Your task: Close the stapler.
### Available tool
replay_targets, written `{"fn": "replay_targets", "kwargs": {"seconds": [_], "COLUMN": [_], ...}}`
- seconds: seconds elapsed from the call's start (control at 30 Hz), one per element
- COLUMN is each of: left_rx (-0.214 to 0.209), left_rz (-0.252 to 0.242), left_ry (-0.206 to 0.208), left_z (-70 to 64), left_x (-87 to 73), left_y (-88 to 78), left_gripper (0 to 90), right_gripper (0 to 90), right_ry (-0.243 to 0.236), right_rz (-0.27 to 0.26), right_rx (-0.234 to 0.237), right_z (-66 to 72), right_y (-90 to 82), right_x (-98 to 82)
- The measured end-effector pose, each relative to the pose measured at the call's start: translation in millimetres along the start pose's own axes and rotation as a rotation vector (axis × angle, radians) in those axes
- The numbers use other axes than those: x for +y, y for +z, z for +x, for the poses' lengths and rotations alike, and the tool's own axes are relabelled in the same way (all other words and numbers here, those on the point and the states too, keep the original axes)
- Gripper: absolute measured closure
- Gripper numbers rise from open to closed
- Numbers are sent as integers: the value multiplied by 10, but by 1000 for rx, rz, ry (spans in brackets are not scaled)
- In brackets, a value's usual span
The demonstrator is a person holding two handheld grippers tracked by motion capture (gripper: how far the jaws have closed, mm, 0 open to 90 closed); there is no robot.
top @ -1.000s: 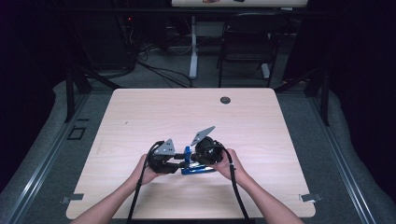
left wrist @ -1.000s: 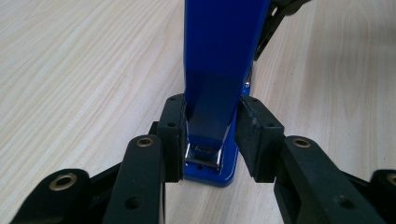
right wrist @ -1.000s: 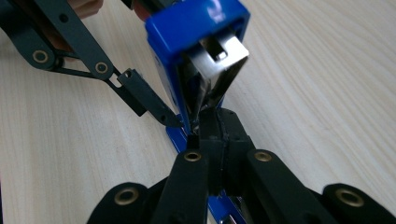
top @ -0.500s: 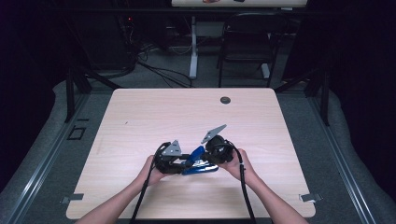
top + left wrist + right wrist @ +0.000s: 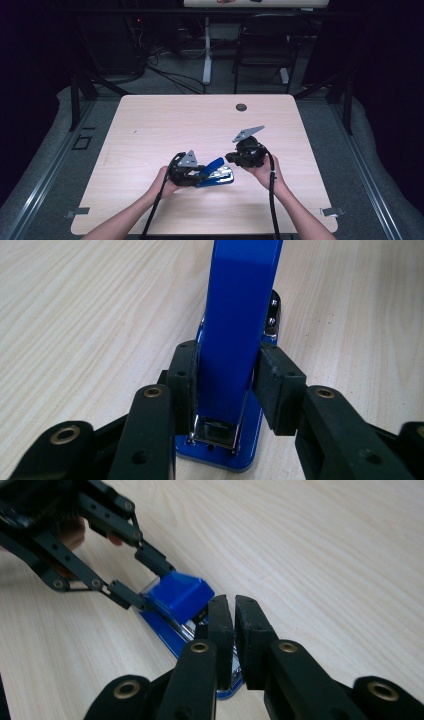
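High view shows the right gripper [image 5: 234, 157], jaws together and empty, now drawn back from the blue stapler [image 5: 215, 174] on the bench [image 5: 150, 120], whose lid stands raised while the left gripper [image 5: 197, 175] clamps its rear, so it looks opened for reloading.

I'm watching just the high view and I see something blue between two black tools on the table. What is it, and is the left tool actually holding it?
Observer: It is a blue stapler. The left gripper view shows the left gripper clamped on both sides of its raised top arm.
Operator: And the other tool?
Observer: In the right gripper view, the right gripper is shut with nothing between its pads, and it is apart from the stapler.
Operator: What's under that raised arm?
Observer: A shiny metal channel. I cannot tell whether it holds staples.
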State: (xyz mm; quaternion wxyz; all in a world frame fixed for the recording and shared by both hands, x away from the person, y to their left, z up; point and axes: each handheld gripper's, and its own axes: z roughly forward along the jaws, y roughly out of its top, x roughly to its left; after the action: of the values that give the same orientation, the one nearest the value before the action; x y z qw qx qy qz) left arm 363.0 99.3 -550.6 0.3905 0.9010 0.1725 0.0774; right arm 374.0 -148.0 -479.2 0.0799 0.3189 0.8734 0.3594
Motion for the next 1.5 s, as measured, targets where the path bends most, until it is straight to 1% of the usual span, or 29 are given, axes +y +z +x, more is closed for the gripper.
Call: {"fn": "replay_targets", "kwargs": {"seconds": [0.07,0.1,0.13,0.2,0.23,0.3,0.4,0.43,0.47,0.5,0.53,0.6,0.63,0.7,0.8,0.9,0.93,1.0,1.07,1.1,1.13,1.17,1.23,1.27,1.3,1.33,1.43,1.47,1.5], "left_rx": [1,3,-1,-3,-2,0,-2,-2,-2,-1,1,1,0,6,17,15,6,5,-4,-1,2,-1,3,12,27,34,47,47,62], "left_rz": [4,5,5,3,11,8,12,12,14,14,15,14,15,17,23,34,36,36,42,40,31,32,26,22,15,7,1,1,-10], "left_ry": [-3,-2,-9,-20,-14,-15,-13,-13,-12,-12,-11,-14,-16,-14,-2,-9,-15,-43,-67,-73,-89,-95,-105,-113,-122,-136,-147,-147,-156], "left_z": [-3,-3,-3,-4,-1,-3,-1,-1,-2,-4,-6,-6,-5,-14,-30,-29,-18,10,50,64,79,94,120,139,152,180,227,227,253], "left_x": [5,6,4,9,11,11,14,14,16,17,17,16,15,16,21,20,13,-5,-19,-23,-29,-32,-36,-41,-45,-55,-69,-69,-81], "left_y": [7,9,12,17,15,19,19,21,24,27,31,34,37,38,45,52,49,44,29,22,15,2,-20,-38,-47,-74,-129,-129,-167], "left_gripper": [633,632,631,629,628,627,625,625,625,625,625,624,623,622,620,609,599,569,479,444,413,381,329,315,271,231,153,150,138], "right_gripper": [859,859,858,856,856,865,863,860,860,860,860,861,860,861,865,868,868,868,867,867,866,866,865,865,866,866,867,868,869], "right_ry": [-4,-14,-16,-29,-37,-53,-43,-43,-40,-39,-46,-46,-43,-65,-82,-67,-63,-60,-56,-59,-59,-57,-46,-45,-34,-36,-32,-26,-15], "right_rz": [-17,-32,-35,-29,-23,-5,21,21,14,-13,-25,-62,-62,-23,28,34,45,70,107,125,137,149,175,184,173,182,191,188,187], "right_rx": [-1,-1,3,3,5,-14,-15,-20,-22,-32,-35,-17,-7,4,0,-2,-1,-6,-10,-17,-24,-33,-34,-35,-28,-29,-30,-26,-24], "right_z": [28,54,80,112,133,149,112,99,96,104,105,111,129,174,198,172,159,143,120,109,100,86,63,59,50,41,32,27,23], "right_y": [-22,-29,-26,-19,-8,19,29,32,24,3,-25,-82,-92,-44,35,58,57,85,149,179,202,231,273,278,283,276,281,289,299], "right_x": [23,39,53,73,84,91,74,59,57,63,77,108,124,133,112,97,91,66,20,5,-5,-20,-41,-44,-55,-51,-55,-62,-71]}}
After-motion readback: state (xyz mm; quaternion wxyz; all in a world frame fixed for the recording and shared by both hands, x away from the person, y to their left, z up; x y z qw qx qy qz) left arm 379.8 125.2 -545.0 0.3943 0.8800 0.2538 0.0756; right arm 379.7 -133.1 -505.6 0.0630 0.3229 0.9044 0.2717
